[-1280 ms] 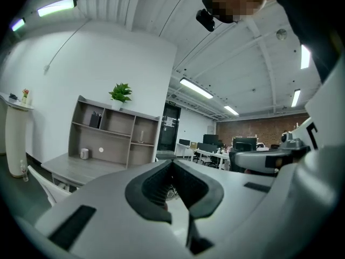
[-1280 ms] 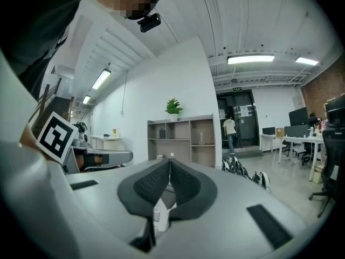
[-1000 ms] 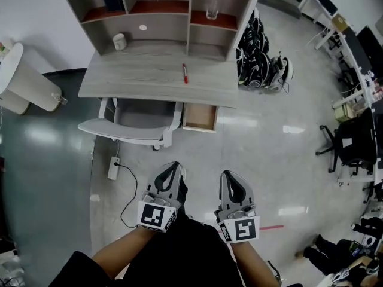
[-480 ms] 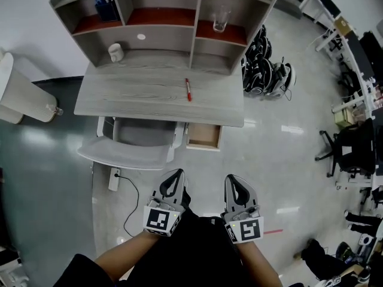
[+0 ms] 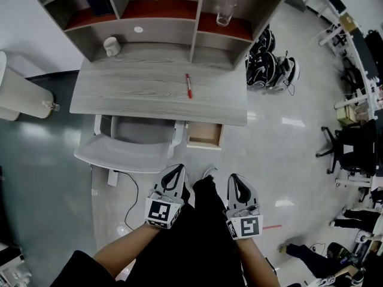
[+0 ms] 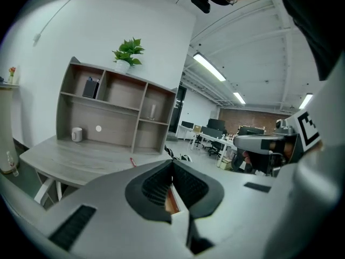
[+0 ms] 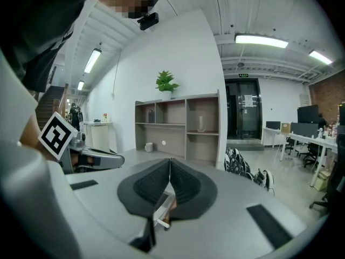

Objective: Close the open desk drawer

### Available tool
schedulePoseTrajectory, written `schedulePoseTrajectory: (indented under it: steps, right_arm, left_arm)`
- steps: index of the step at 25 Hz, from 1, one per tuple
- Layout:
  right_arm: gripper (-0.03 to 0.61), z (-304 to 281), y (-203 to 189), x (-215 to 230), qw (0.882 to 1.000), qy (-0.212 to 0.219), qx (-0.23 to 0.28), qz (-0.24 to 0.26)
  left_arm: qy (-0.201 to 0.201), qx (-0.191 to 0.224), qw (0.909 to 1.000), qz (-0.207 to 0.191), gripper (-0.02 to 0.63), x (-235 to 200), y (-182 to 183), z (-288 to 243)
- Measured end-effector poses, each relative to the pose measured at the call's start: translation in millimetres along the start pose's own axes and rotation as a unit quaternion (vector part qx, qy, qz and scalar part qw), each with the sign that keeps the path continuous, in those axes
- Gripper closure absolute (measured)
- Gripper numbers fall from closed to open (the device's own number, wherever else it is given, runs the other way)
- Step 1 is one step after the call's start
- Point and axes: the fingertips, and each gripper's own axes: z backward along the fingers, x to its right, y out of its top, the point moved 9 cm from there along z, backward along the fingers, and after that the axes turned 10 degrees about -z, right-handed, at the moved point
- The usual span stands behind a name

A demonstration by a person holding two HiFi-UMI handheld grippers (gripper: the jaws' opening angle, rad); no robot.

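The left claw (image 5: 177,170) and right claw (image 5: 234,178) are both closed with nothing between their jaws. They are held side by side above the floor (image 5: 263,160) and point toward the tabletop (image 5: 137,94). Ahead of them and well apart, the drawer (image 5: 204,142) stands pulled out under the tabletop's right end, just beside a white chair (image 5: 119,154). A red pen (image 5: 189,86) lies on the tabletop. Behind it, a mug (image 5: 111,45) stands in the shelf's (image 5: 194,26) lower left bay and a glass (image 5: 225,11) in its upper right one.
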Motion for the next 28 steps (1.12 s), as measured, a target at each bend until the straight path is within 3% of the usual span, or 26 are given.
schedulePoseTrajectory:
  steps: [10, 18, 22, 26, 28]
  right_arm:
    - [0.561, -26.9, -68.8, 40.1, 1.000, 0.010, -0.020, -0.005]
    - [0.561, -74.7, -137.8, 84.3, 0.997, 0.014, -0.074, -0.015]
    - [0.560, -92.9, -176.0, 105.4, 0.993, 0.017, -0.109, -0.028]
    - [0.550, -106.8, -211.6, 124.0, 0.988, 0.025, -0.151, -0.031]
    - [0.512, -115.7, -230.0, 132.0, 0.985, 0.031, -0.169, -0.034]
  left_arm:
    - [0.007, -0.063, 0.9972, -0.039, 0.601, 5.2, -42.2, -38.2]
    - [0.023, -0.105, 0.9928, -0.052, 0.601, 2.9, -92.0, -97.7]
    - [0.009, -0.139, 0.9882, -0.063, 0.601, 1.3, -130.6, -125.9]
    - [-0.008, -0.151, 0.9879, -0.033, 0.601, -3.2, -163.5, -141.8]
    - [-0.008, -0.161, 0.9862, -0.035, 0.600, -6.3, -175.7, -147.9]
